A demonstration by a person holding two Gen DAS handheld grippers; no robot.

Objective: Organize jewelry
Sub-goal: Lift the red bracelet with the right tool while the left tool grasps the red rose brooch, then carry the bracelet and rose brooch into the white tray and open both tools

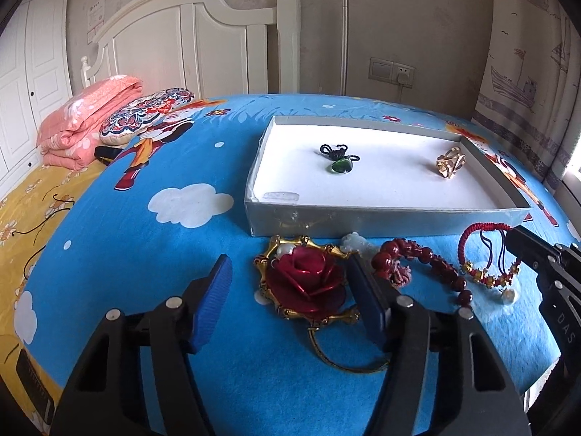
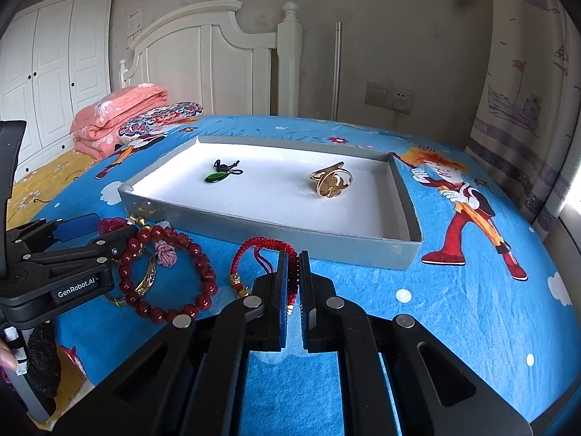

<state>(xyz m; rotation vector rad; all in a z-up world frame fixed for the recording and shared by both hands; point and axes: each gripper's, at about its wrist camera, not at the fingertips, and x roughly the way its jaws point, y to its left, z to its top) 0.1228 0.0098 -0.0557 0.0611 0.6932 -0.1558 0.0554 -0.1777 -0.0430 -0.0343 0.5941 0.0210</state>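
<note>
A red rose brooch [image 1: 308, 283] in a gold frame lies on the blue bedspread between the blue pads of my left gripper [image 1: 289, 259]. The right pad is at the rose's edge and the left pad stands clear of it, so the jaws are open. My right gripper [image 2: 293, 254] is shut on a red woven cord bracelet [image 2: 254, 247] with gold beads, just in front of the grey box [image 2: 290, 232]. Inside the box lie a green pendant [image 2: 214, 176] on black cord and a gold ring [image 2: 332, 180]. A dark red bead bracelet [image 2: 163, 272] lies between the two grippers.
A pale jade piece [image 1: 352, 239] rests against the box's front wall [image 1: 363, 221]. A folded pink quilt [image 1: 87, 120] and a patterned cushion [image 1: 145, 112] sit at the far left by the white headboard. A curtain [image 1: 526, 72] hangs at the right.
</note>
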